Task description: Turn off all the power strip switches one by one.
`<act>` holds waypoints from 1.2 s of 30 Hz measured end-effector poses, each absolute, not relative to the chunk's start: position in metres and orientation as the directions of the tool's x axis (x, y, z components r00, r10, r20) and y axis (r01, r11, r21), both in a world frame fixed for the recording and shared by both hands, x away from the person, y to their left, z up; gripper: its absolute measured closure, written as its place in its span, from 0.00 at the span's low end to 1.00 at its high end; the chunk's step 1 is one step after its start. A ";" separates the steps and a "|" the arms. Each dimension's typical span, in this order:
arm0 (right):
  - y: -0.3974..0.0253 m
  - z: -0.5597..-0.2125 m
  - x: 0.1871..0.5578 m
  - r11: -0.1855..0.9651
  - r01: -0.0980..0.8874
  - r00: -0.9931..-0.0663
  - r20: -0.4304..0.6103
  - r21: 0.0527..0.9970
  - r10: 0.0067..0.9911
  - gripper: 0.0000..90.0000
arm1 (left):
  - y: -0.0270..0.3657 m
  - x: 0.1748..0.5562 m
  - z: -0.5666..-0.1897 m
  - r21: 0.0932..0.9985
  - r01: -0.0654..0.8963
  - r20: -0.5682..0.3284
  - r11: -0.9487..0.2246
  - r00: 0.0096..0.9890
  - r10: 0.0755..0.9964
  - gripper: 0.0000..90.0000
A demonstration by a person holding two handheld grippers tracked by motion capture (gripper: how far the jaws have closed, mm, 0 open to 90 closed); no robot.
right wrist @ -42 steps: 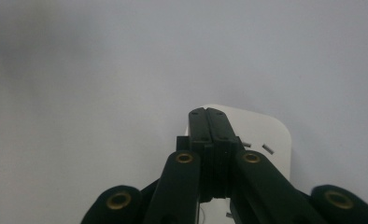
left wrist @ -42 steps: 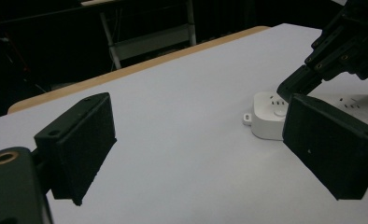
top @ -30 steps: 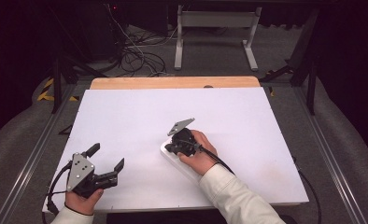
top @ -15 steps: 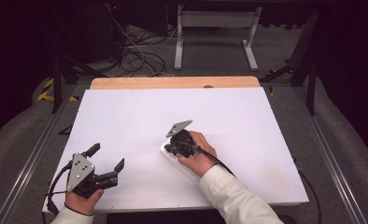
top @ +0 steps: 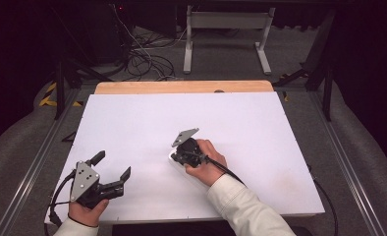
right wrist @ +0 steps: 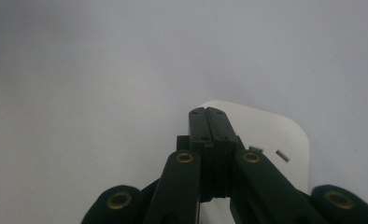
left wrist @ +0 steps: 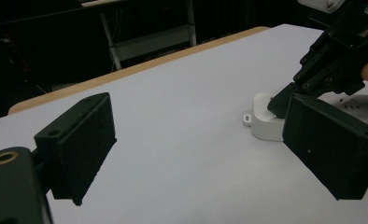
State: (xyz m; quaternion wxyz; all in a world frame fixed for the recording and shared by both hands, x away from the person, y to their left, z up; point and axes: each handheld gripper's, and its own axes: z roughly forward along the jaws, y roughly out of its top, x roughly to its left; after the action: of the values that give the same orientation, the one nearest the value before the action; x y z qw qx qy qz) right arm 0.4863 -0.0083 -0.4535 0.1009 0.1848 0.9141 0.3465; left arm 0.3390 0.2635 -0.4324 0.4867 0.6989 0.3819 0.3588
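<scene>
Right gripper view | tongs (right wrist: 207, 114) closed, tips on white box (right wrist: 275, 135)

high: above, forward-down | gripper views: low, close | shared: white table (top: 132, 123)

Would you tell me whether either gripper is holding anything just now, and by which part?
Nothing is held. The right gripper has its jaws shut together, tips pressing down on the white power strip's top near one end. The left gripper is open, apart from it.
</scene>
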 end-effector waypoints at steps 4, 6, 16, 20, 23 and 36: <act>-0.008 -0.453 0.488 0.682 0.288 -0.908 -0.036 0.672 0.418 1.00 | 0.264 0.338 -0.432 0.955 0.186 0.126 -0.231 0.450 0.884 0.11; -0.009 -0.454 0.489 0.679 0.292 -0.909 -0.025 0.674 0.416 1.00 | 0.265 0.339 -0.432 0.955 0.186 0.126 -0.231 0.449 0.884 0.11; -0.017 -0.454 0.493 0.665 0.316 -0.898 -0.013 0.677 0.440 1.00 | 0.264 0.339 -0.433 0.954 0.186 0.130 -0.235 0.450 0.883 0.11; -0.017 -0.454 0.492 0.668 0.311 -0.902 -0.011 0.677 0.431 1.00 | 0.264 0.339 -0.433 0.954 0.187 0.128 -0.234 0.450 0.884 0.11; -0.018 -0.454 0.493 0.665 0.314 -0.901 -0.007 0.677 0.433 1.00 | 0.263 0.339 -0.433 0.954 0.185 0.130 -0.235 0.451 0.883 0.11; -0.013 -0.452 0.491 0.698 0.298 -0.903 -0.044 0.651 0.426 1.00 | 0.264 0.339 -0.433 0.954 0.187 0.129 -0.234 0.450 0.884 0.11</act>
State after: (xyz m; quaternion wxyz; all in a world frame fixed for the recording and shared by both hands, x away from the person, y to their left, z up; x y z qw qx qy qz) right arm 0.4910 -0.0130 -0.4517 0.0962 0.1975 0.9164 0.3346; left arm 0.3389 0.2637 -0.4325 0.4861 0.6991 0.3828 0.3583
